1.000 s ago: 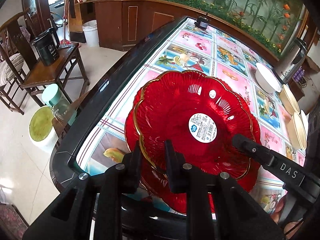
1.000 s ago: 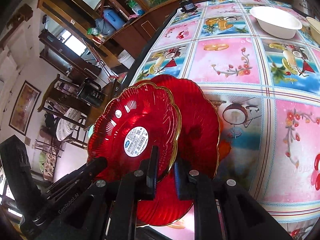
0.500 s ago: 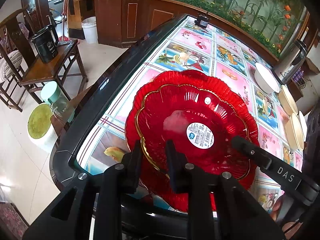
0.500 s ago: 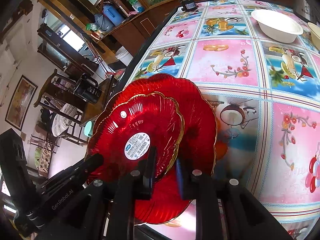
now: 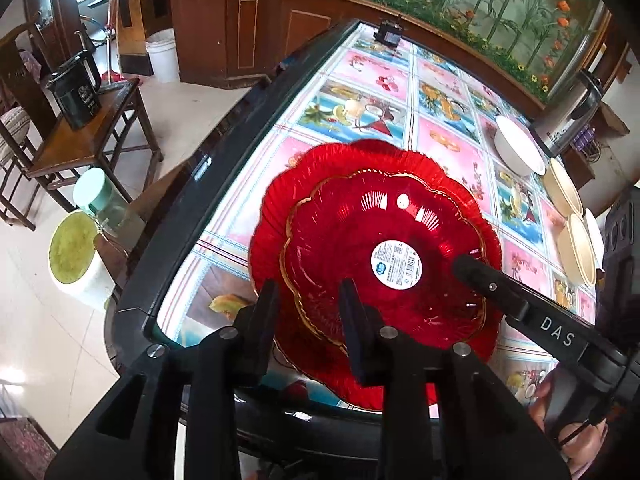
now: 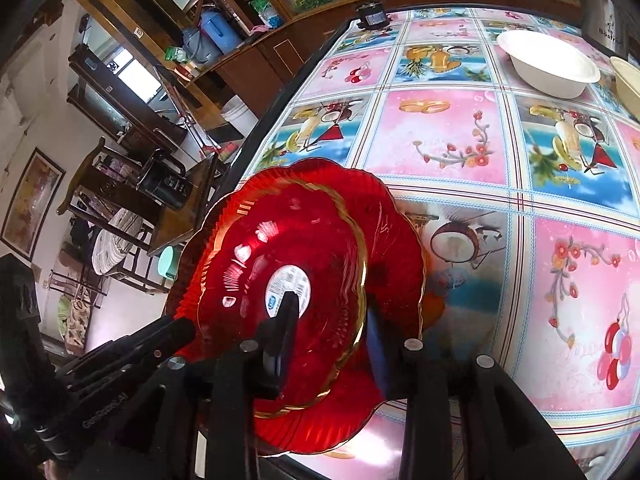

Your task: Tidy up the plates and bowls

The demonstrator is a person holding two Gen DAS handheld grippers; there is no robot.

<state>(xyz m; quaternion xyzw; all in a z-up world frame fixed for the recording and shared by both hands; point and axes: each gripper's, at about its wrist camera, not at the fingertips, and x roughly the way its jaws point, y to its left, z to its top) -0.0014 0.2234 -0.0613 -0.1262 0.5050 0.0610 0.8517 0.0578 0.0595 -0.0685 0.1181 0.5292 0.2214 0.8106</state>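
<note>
The small plate (image 5: 384, 256) lies nested on the big plate (image 5: 276, 216) at the near edge of the surface (image 5: 452, 152), its near rim running between both pairs of fingers. The left gripper (image 5: 308, 300) straddles the rim on the plates' left side and the right gripper (image 6: 332, 320) on their right; both have just been opening, and the fingers now stand a little apart with the rim loose between them, pressing nothing. The bowls (image 5: 516, 152) sit well apart at the far right, nearer the right hand, I judge.
</note>
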